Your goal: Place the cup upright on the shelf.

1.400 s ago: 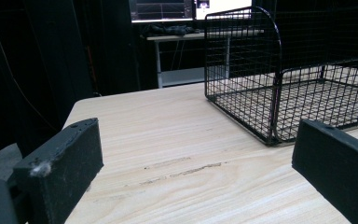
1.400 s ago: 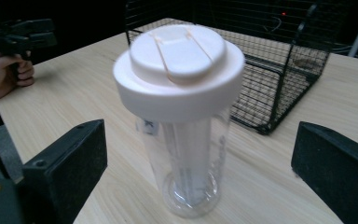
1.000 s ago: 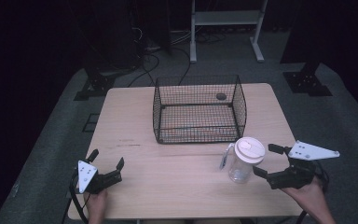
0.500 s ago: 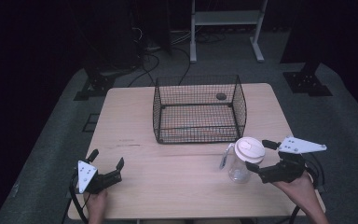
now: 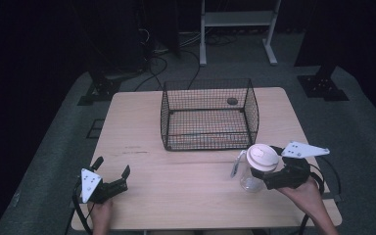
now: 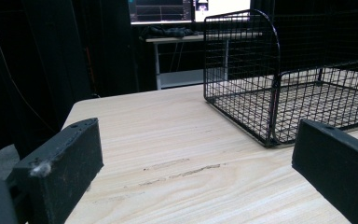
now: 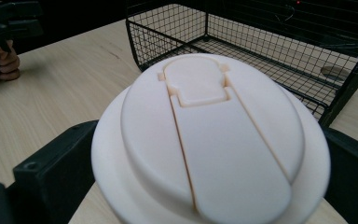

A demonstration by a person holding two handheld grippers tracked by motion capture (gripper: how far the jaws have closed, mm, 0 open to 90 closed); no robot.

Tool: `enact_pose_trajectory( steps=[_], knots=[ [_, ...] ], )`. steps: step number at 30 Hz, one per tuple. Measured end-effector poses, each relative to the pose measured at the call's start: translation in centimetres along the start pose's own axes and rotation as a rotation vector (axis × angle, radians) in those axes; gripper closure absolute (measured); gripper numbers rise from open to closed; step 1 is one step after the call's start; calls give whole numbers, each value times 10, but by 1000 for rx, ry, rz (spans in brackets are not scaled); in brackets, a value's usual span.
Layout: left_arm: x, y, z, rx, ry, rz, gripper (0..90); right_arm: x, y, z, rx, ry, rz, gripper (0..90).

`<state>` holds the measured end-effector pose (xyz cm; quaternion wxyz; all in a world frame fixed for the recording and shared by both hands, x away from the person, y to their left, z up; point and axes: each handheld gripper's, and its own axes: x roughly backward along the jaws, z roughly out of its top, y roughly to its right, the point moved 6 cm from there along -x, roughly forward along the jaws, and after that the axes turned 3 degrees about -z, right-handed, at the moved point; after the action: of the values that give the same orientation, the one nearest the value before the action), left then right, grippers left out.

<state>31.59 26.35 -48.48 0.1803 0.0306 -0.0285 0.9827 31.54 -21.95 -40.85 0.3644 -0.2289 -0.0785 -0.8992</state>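
A clear jug with a handle (image 5: 248, 177) and a round cream lid (image 5: 262, 156) stands upright on the wooden table (image 5: 176, 196), just in front of the wire basket's right corner. My right gripper (image 5: 268, 169) straddles the jug under its lid, one jaw on each side, still spread wide. In the right gripper view the lid (image 7: 209, 140) sits between the jaws of that gripper (image 7: 205, 158). My left gripper (image 5: 111, 166) rests low near the table's front left, open with nothing between its jaws, and in its own view the left gripper (image 6: 196, 158) looks over bare wood.
A black wire basket (image 5: 208, 142) stands at the table's middle back, also seen as the basket (image 6: 270, 93) and basket (image 7: 168, 37). A small dark disc (image 5: 232, 101) lies by its far side; inside or outside, I cannot tell. A white-framed stand (image 5: 235, 19) is on the floor behind.
My right gripper has moved left and forward up to the jug, so its jaws now sit on either side of it. The left gripper has stayed still.
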Motion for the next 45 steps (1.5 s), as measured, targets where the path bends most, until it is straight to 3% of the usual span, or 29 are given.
enact_pose_trajectory(
  steps=[12, 14, 27, 45],
  knots=[
    [0, 0, 0, 0, 1, 0, 9, -8, 1, -2, -8, -15, 8, 4],
    [0, 0, 0, 0, 2, 0, 9, -7, 1, -2, -11, -6, 8, 36],
    [0, 0, 0, 0, 1, 0, 9, -7, -2, 2, 12, -31, 7, 44],
    [0, 0, 0, 3, 0, 0, 9, -17, -12, 58, 66, -11, 68, 45]
  ],
)
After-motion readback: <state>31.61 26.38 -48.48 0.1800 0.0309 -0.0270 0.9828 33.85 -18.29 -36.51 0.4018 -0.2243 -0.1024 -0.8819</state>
